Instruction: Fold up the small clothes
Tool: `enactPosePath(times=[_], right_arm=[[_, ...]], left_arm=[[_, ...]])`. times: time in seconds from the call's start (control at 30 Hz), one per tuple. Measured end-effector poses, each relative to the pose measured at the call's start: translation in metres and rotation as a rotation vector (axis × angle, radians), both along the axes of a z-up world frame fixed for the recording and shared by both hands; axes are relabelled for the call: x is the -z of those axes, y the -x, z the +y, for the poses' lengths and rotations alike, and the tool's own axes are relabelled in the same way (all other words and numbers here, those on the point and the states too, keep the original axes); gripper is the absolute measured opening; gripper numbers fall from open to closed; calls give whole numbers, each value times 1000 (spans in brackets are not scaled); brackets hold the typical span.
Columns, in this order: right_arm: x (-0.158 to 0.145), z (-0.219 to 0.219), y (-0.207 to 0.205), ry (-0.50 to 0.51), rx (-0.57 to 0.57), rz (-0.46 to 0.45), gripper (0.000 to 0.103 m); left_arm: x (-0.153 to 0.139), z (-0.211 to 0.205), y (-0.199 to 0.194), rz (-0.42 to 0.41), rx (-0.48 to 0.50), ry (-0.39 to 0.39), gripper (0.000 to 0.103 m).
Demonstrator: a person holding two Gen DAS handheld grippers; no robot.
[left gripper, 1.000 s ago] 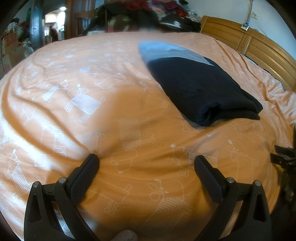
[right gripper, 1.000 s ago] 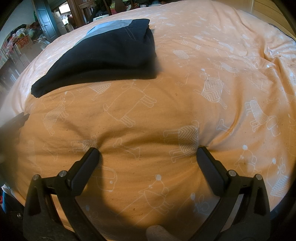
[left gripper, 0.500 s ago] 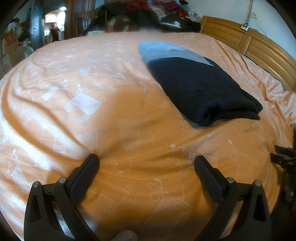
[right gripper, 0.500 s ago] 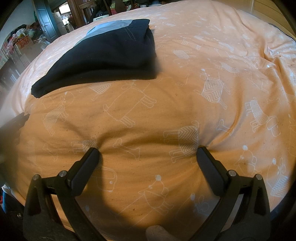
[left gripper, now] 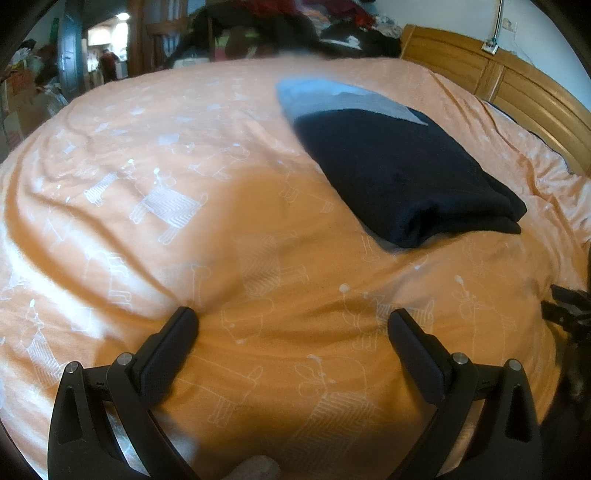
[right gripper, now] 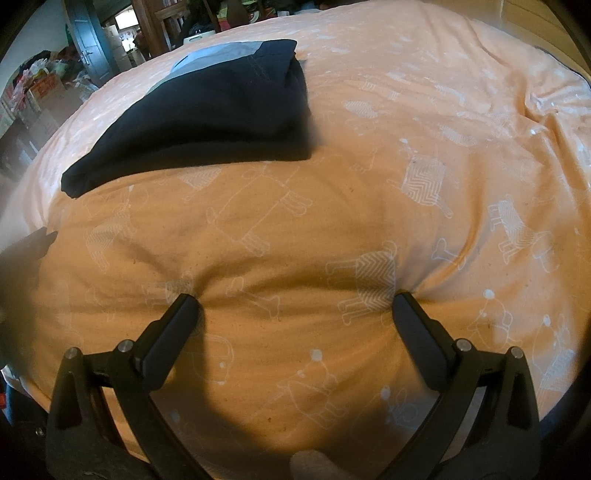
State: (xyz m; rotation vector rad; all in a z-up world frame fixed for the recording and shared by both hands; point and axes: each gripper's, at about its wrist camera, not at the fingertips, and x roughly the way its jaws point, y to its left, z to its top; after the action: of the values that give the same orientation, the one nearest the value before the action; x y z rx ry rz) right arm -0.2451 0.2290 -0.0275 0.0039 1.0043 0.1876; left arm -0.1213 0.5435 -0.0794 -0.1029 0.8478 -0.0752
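Both grippers spread wide, nothing held. Left gripper (left gripper: 291, 321) has its fingertips pressed into the orange bedsheet (left gripper: 155, 155), fabric dimpled at each tip. Right gripper (right gripper: 295, 304) same: tips dug into the sheet, creases around them. Folded dark navy garment (left gripper: 402, 177) with a grey panel at its far end lies flat on the bed, well apart from both grippers: ahead-right of the left one, ahead-left of the right one (right gripper: 207, 114). Wooden headboard (left gripper: 517, 92) at far right in the left view. Clothes pile (left gripper: 295, 22) beyond the bed.
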Motion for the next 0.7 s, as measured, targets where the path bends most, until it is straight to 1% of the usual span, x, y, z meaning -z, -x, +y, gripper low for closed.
enactPosePath(times=[0.13, 0.37, 0.7], right_arm=[[0, 1, -4, -15, 7, -3, 103], [1, 6, -8, -8, 8, -8, 103], [2, 3, -9, -23, 14, -18, 103]], left_arm=[[0, -1, -3, -1, 2, 4, 103], [2, -4, -6, -12, 0, 15, 103], [3, -2, -6, -19, 1, 48, 103]])
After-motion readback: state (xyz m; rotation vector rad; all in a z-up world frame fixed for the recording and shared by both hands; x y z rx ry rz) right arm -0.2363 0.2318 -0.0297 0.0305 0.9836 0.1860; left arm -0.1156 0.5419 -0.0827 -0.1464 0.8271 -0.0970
